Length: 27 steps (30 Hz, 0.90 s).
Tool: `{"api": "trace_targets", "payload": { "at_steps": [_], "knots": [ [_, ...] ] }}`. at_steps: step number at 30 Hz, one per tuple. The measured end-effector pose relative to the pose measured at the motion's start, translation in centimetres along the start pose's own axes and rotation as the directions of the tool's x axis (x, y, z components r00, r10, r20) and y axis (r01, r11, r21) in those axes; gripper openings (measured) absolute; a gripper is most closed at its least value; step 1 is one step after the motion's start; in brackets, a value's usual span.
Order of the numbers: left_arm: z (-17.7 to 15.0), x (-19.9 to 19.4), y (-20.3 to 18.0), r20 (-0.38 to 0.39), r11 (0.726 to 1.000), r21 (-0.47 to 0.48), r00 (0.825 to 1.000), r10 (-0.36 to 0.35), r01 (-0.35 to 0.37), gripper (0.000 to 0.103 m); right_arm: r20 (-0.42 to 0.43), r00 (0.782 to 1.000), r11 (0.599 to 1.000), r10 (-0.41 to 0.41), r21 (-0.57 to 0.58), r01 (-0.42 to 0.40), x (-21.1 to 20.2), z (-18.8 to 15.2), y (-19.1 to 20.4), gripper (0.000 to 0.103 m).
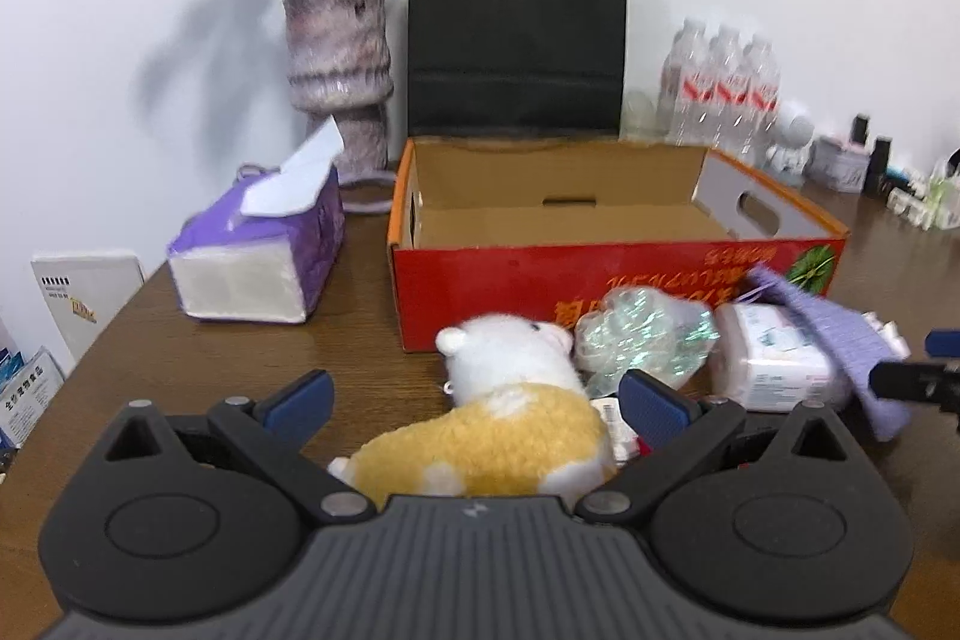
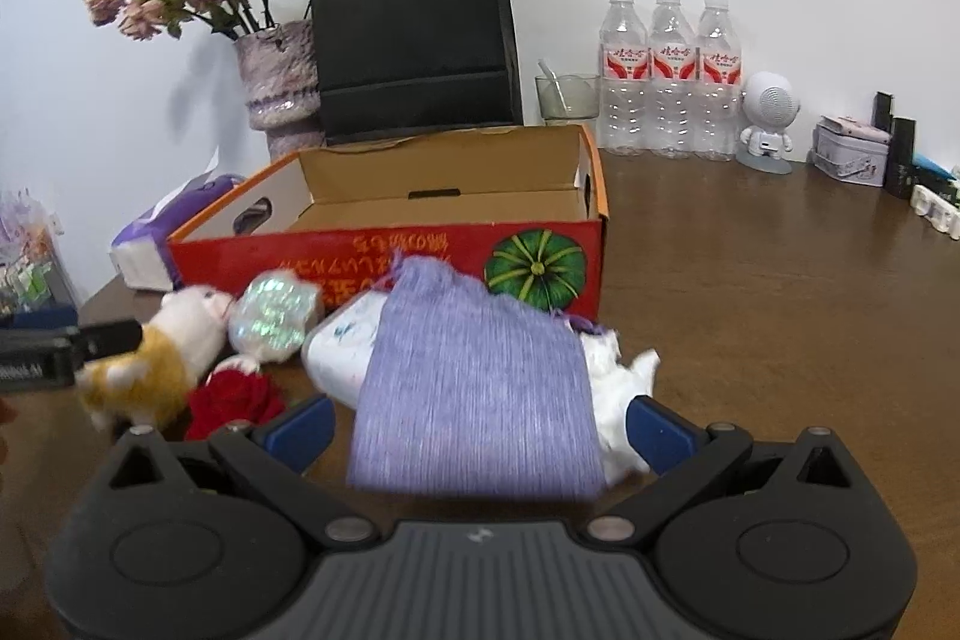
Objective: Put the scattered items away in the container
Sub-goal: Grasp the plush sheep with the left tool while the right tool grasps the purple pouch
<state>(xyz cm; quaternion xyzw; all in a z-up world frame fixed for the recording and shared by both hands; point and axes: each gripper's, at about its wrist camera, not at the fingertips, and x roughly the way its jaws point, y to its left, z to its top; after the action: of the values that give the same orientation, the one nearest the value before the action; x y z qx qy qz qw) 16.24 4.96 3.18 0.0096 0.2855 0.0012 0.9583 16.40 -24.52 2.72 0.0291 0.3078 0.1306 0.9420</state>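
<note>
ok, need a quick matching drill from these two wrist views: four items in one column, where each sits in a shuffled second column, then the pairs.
Items
1. white and yellow plush animal
2. lilac knitted drawstring pouch
3. purple soft pack of tissues
4. three clear plastic water bottles

Places
A. far side of the table, by the wall, right of the black paper bag
B. between the open fingers of the left gripper
C. left of the red cardboard box, on the table
D. between the open fingers of the right gripper

Pairs: 1-B, 2-D, 3-C, 4-A
</note>
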Motion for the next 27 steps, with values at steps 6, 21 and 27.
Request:
{"api": "trace_targets", "payload": {
  "at_steps": [6,21,27],
  "knots": [
    [-0.8,3.8,0.4,-0.083,0.998,-0.067,0.997,-0.002,-0.003,0.102,-0.031,0.999,0.999,0.022,0.036,-0.021,3.3,1.0,-0.1,0.085],
    [-1.7,0.8,1.8,0.009,0.978,-0.187,0.995,-0.095,0.095,0.063,0.115,0.988,0.99,0.104,0.08,-0.114,0.7,0.3,-0.7,0.004],
    [-1.6,-1.0,1.4,0.049,0.981,-0.167,0.994,-0.093,0.1,0.052,0.173,0.98,0.991,0.102,0.064,-0.115,-0.9,0.6,-0.6,0.004]
  ]
}}
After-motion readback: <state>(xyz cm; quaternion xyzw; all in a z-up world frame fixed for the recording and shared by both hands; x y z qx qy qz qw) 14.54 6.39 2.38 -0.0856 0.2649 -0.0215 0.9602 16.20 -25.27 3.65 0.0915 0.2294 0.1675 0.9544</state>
